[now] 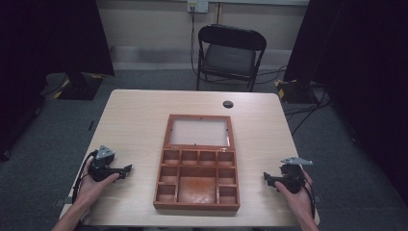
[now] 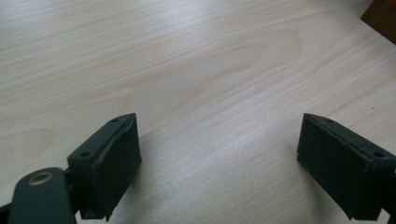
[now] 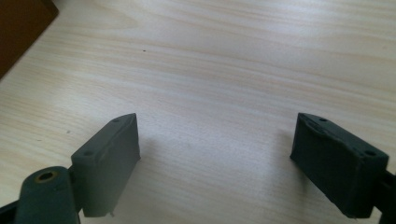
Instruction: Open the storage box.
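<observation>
A brown wooden box (image 1: 197, 166) lies open in the middle of the light wooden table (image 1: 134, 120). Its glass-paned lid (image 1: 198, 131) is folded back flat, and its several compartments look bare. My left gripper (image 1: 127, 169) rests low over the table to the left of the box, jaws pointing toward it. In the left gripper view the left gripper (image 2: 219, 154) stands open over bare wood, with a corner of the box (image 2: 383, 18) at top right. My right gripper (image 1: 266, 179) sits right of the box and is open too (image 3: 217, 154), nothing between its jaws.
A black folding chair (image 1: 230, 55) stands beyond the far edge of the table. A small round black cable port (image 1: 228, 104) sits in the tabletop behind the box. Dark curtains hang at both sides, with cables on the grey floor (image 1: 303, 108).
</observation>
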The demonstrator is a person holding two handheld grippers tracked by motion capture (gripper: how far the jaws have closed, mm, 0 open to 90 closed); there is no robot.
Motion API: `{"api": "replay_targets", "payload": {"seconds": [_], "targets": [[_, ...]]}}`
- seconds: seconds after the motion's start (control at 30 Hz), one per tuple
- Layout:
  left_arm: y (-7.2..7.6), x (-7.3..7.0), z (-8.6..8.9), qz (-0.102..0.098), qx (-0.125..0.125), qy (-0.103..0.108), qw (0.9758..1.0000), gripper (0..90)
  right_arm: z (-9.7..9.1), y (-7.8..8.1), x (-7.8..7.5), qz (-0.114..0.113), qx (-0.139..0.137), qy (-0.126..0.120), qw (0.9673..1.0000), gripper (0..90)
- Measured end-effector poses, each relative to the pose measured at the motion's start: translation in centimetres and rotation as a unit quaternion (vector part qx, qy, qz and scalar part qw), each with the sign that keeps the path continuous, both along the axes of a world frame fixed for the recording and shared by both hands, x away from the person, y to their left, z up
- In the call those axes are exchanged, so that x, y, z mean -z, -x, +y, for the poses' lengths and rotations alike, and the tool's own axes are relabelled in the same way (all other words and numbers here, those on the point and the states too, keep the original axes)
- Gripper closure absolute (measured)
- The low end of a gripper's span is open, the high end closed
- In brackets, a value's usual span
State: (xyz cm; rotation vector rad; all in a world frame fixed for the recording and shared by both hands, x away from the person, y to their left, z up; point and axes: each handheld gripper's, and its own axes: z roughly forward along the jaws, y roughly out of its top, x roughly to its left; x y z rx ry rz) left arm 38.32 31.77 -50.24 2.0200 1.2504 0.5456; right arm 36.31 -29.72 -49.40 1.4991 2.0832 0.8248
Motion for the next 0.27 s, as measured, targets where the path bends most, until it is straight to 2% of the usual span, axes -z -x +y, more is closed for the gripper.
{"api": "replay_targets", "payload": {"seconds": [0.07,0.13,0.27], "targets": [[-0.01,0.0,-0.11,0.0,-0.004,-0.001,1.0,12.3,0.06,0.03,0.16,-0.006,-0.001,-0.001,1.0,11.5],[-0.06,0.01,-0.21,0.001,-0.008,-0.001,1.0,11.7,0.01,0.18,0.56,-0.026,0.0,-0.01,0.9996,11.2],[-0.15,0.0,-0.38,0.001,-0.014,-0.005,0.9999,10.2,-0.04,0.19,0.61,-0.029,-0.003,-0.011,0.9995,11.2]]}}
